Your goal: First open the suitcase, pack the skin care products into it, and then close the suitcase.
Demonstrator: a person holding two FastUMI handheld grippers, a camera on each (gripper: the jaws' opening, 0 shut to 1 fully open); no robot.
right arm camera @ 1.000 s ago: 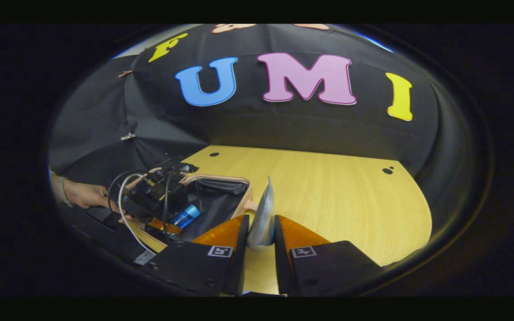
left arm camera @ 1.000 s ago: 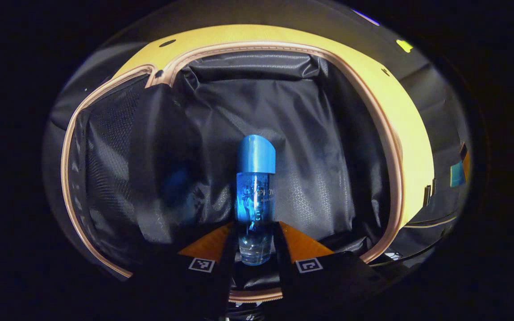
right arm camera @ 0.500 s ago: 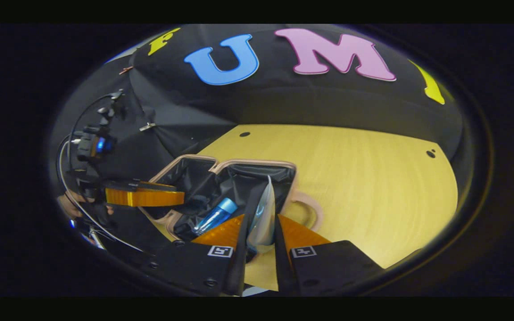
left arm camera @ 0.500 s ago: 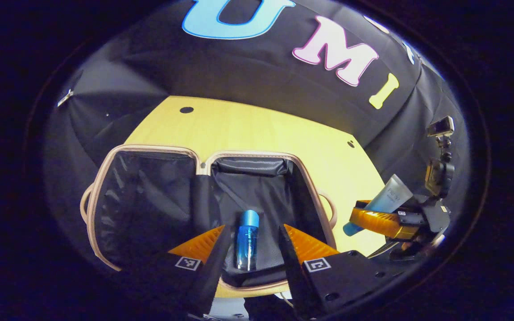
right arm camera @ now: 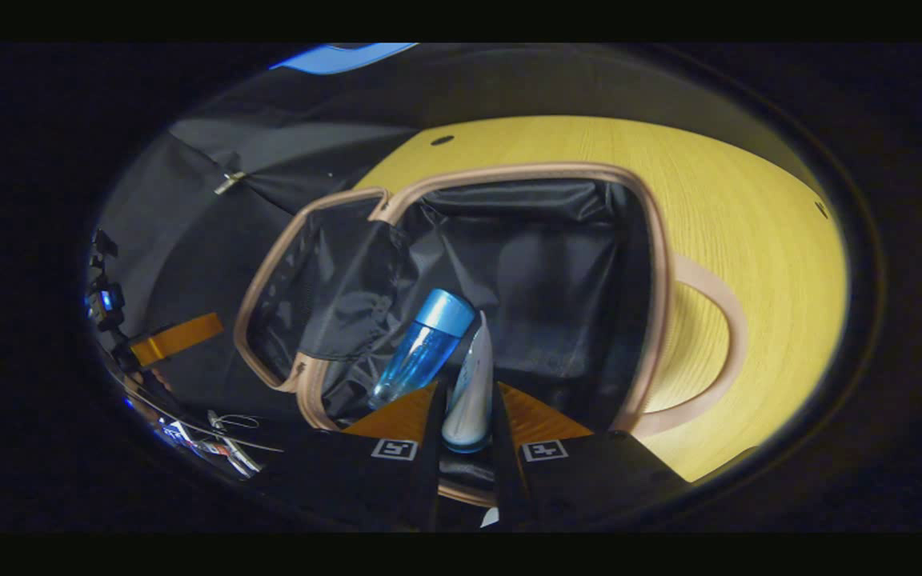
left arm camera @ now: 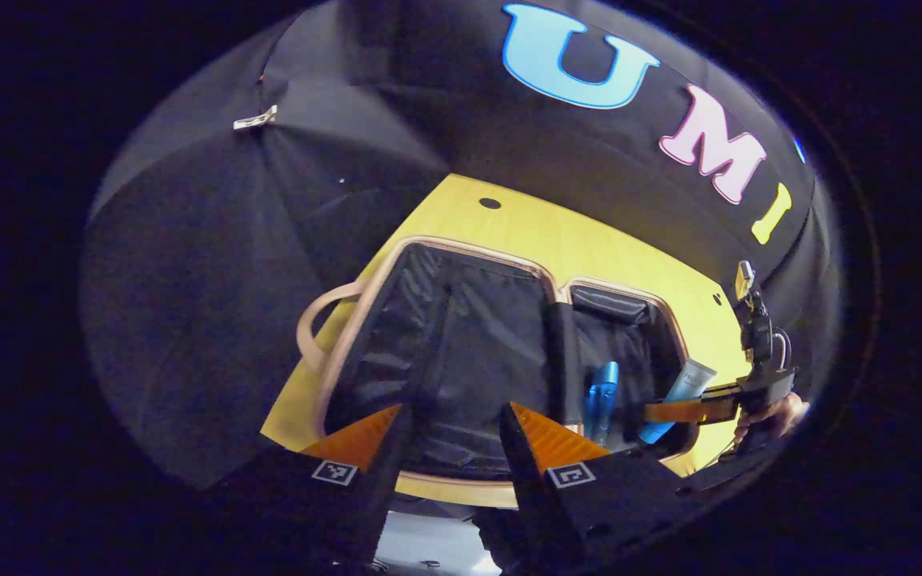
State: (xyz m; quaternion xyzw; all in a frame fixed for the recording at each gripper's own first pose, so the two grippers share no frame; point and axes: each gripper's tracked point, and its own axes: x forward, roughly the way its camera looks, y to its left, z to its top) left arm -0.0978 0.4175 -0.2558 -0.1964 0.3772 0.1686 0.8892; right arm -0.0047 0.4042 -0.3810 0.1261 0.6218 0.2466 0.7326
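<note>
- Holding a pale tube (right arm camera: 469, 388): right gripper (right arm camera: 467, 436) has both fingers pressed on its lower end, cap end near the camera, flat crimped end pointing away into the suitcase.
- Suitcase (right arm camera: 653, 264) lies open on the wooden table (right arm camera: 765, 216), tan rim all round, dark lining inside, both halves flat and joined at a centre hinge strip.
- Blue bottle (right arm camera: 421, 352) lies tilted in the same half as the tube, just left of it in the right gripper view, blue cap at the far end, clear body toward the near rim. Whether tube and bottle touch: cannot tell.
- Tan handle loop (right arm camera: 717, 336) sticks out on the table at the right side of that half.
- Left gripper (left arm camera: 445, 448) is released, fingers spread with nothing between them, hovering over the near edge of the other suitcase half (left arm camera: 461, 352), which holds only crumpled lining.
- Left gripper view also catches the bottle (left arm camera: 601, 392) and tube (left arm camera: 681, 392) in the right half, with the right gripper (left arm camera: 689, 410) and the hand (left arm camera: 773, 416) holding it at far right.
- A second handle loop (left arm camera: 317, 320) lies on the left side of the suitcase.
- Right gripper view shows the left gripper (right arm camera: 177, 338) well apart at the left edge, over the dark booth cloth (right arm camera: 189, 216).
- A metal clip (left arm camera: 254, 120) pins the cloth behind the table.
</note>
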